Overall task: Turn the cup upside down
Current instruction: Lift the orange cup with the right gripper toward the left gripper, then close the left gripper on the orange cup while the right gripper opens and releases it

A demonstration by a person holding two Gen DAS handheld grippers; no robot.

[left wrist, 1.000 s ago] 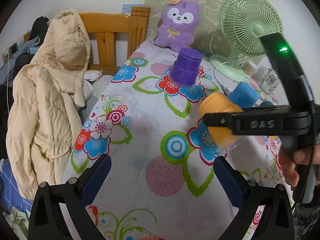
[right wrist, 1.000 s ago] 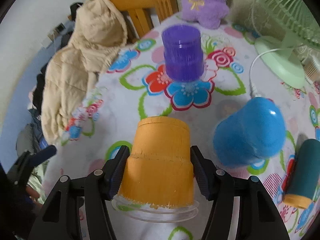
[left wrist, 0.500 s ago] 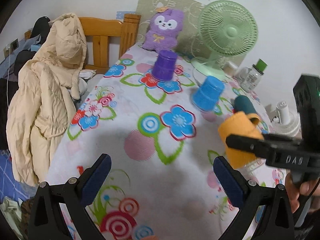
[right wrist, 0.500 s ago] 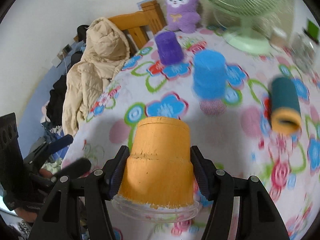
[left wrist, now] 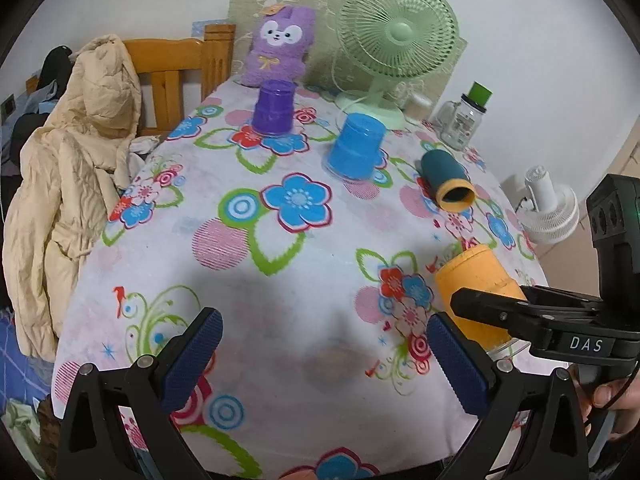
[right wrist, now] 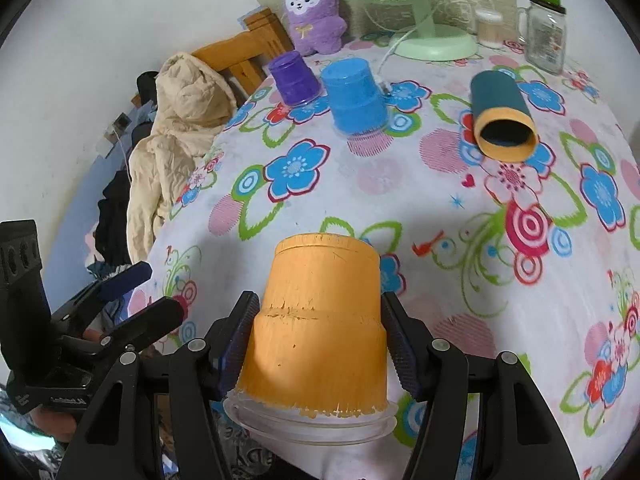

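My right gripper [right wrist: 320, 332] is shut on an orange cup [right wrist: 320, 320], base pointing away from me and clear rim toward me, above the table's near edge. The cup also shows in the left wrist view [left wrist: 476, 284], held at the right. My left gripper [left wrist: 324, 344] is open and empty over the near edge; it shows in the right wrist view [right wrist: 136, 292] at the lower left. A purple cup [left wrist: 275, 108] and a blue cup [left wrist: 356, 146] stand upside down farther back. A teal cup with an orange rim [left wrist: 446, 180] lies on its side at the right.
The table has a floral cloth [left wrist: 248, 248]. A green fan [left wrist: 394, 36], a purple plush toy [left wrist: 280, 52] and a glass jar with a green lid [left wrist: 464, 118] stand at the back. A wooden chair with a beige coat [left wrist: 72, 160] is at the left.
Both grippers have pulled back toward the table's near edge. The orange cup has travelled with the right gripper, away from the blue and purple cups.
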